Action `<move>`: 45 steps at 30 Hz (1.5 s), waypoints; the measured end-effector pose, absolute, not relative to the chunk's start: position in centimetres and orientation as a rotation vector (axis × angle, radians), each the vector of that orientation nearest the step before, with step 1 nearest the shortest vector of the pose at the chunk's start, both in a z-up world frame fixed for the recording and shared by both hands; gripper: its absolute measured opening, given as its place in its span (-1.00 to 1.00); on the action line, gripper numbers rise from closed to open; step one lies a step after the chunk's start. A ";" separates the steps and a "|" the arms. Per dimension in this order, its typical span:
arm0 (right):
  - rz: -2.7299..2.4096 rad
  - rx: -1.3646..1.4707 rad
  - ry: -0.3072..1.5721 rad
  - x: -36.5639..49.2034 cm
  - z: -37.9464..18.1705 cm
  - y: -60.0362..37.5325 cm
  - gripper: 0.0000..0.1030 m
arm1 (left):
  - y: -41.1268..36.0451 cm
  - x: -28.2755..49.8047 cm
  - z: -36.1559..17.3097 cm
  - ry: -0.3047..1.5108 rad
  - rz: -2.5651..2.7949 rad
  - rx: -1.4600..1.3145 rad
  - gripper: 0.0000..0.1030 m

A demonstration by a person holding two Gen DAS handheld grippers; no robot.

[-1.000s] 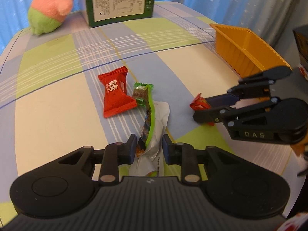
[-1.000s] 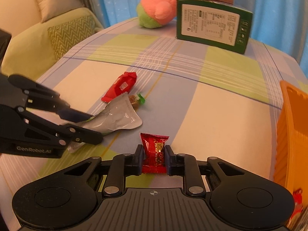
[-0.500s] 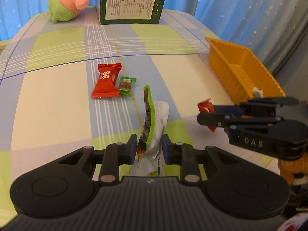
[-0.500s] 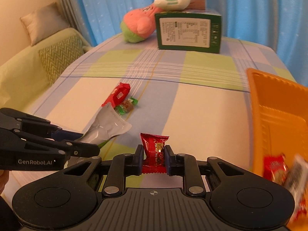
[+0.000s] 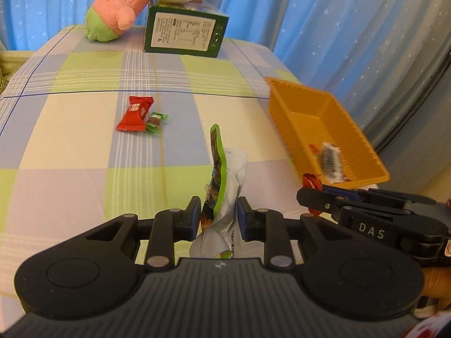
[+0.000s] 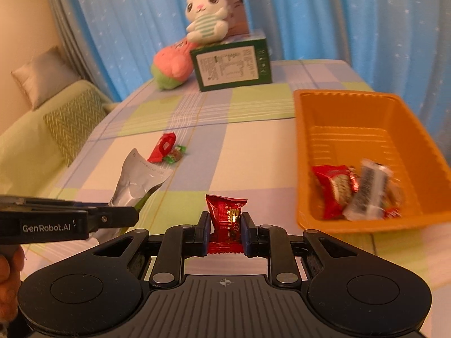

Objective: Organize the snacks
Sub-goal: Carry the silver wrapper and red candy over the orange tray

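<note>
Left gripper pinches a crinkly foil pouch; right gripper is clamped on a shiny red candy. Ribbed orange plastic tray at 2 o'clock.

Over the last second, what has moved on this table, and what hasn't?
Both hand-held grippers rose off the table and swung toward the orange tray. The left hand-held gripper stays clamped on the green-edged silver packet, the right hand-held gripper on the small red candy. Nothing was let go. The red snack and green candy lie where they were.
</note>
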State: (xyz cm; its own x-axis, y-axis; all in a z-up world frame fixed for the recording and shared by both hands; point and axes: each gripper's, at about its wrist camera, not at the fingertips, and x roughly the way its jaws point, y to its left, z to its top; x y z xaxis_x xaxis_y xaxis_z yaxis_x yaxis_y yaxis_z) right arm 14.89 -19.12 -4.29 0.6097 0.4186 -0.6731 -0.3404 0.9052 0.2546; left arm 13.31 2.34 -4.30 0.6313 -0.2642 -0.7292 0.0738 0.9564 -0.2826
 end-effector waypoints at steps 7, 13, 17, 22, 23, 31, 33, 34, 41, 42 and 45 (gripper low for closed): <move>0.387 0.128 0.776 12.0 -2.0 -21.4 -0.56 | 0.2 10.0 -2.1 0.829 -0.203 -0.265 -0.53; 0.344 0.135 0.758 10.3 -0.7 -23.4 -0.56 | -1.2 8.4 -0.9 0.809 -0.220 -0.281 -0.53; 0.313 0.149 0.742 9.5 -0.1 -24.9 -0.56 | -2.6 8.0 -0.4 0.804 -0.244 -0.278 -0.53; 0.280 0.172 0.723 9.0 0.7 -26.8 -0.56 | -4.3 7.9 0.2 0.796 -0.271 -0.271 -0.53; 0.272 0.175 0.719 8.9 0.9 -27.2 -0.56 | -4.6 8.0 0.3 0.793 -0.275 -0.269 -0.53; 0.210 0.194 0.702 8.6 1.2 -29.8 -0.56 | -6.8 8.7 0.7 0.789 -0.304 -0.264 -0.53; 0.198 0.199 0.700 8.7 1.2 -30.5 -0.56 | -7.2 9.0 0.7 0.791 -0.307 -0.263 -0.53; 0.194 0.201 0.699 8.7 1.2 -30.8 -0.56 | -7.4 9.2 0.7 0.793 -0.308 -0.263 -0.53; 0.163 0.201 0.696 9.4 1.1 -32.4 -0.56 | -8.8 10.5 0.7 0.794 -0.320 -0.259 -0.53; 0.160 0.201 0.697 9.5 1.0 -32.6 -0.56 | -8.9 10.7 0.6 0.795 -0.324 -0.258 -0.53; 0.154 0.196 0.697 9.8 1.1 -32.9 -0.56 | -9.4 11.3 0.6 0.796 -0.333 -0.256 -0.53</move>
